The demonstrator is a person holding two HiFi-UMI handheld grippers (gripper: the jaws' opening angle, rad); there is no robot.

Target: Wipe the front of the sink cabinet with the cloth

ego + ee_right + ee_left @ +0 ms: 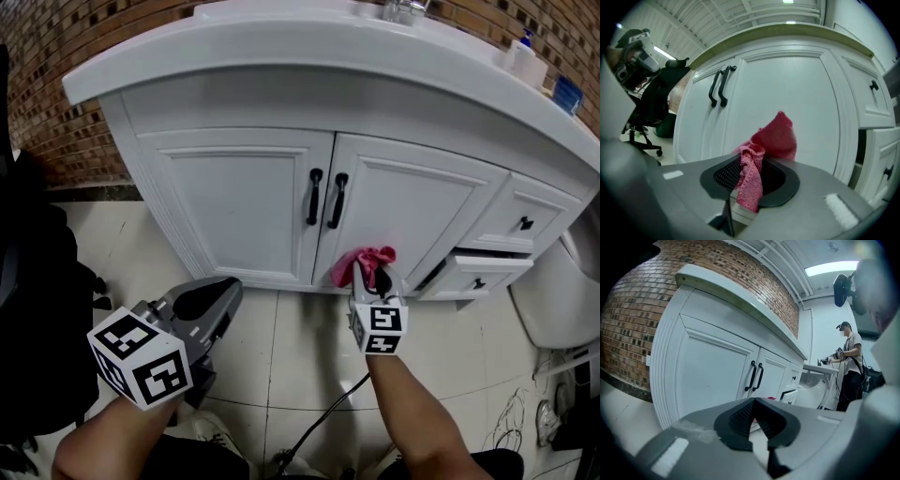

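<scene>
The white sink cabinet (pixel 234 202) fills the upper head view, two doors with black handles (pixel 324 198) at its middle. My right gripper (pixel 375 281) is shut on a pink cloth (pixel 364 265), held at the bottom of the right-hand door (pixel 412 211). In the right gripper view the cloth (pixel 771 138) bunches up out of that gripper (pixel 750 176), close to the door panel, with the handles (pixel 719 86) up to the left. My left gripper (pixel 217 298) hangs low over the floor, apart from the cabinet. It (pixel 754 420) is shut on nothing and faces the left door (pixel 715 378).
A lower drawer (pixel 478 277) at the right stands slightly out. A white bowl (pixel 558 300) sits by the right end. A black chair (pixel 37 309) is at the left, and a cable (pixel 328 412) lies on the tiled floor. A person (pixel 848 364) stands beyond the cabinet.
</scene>
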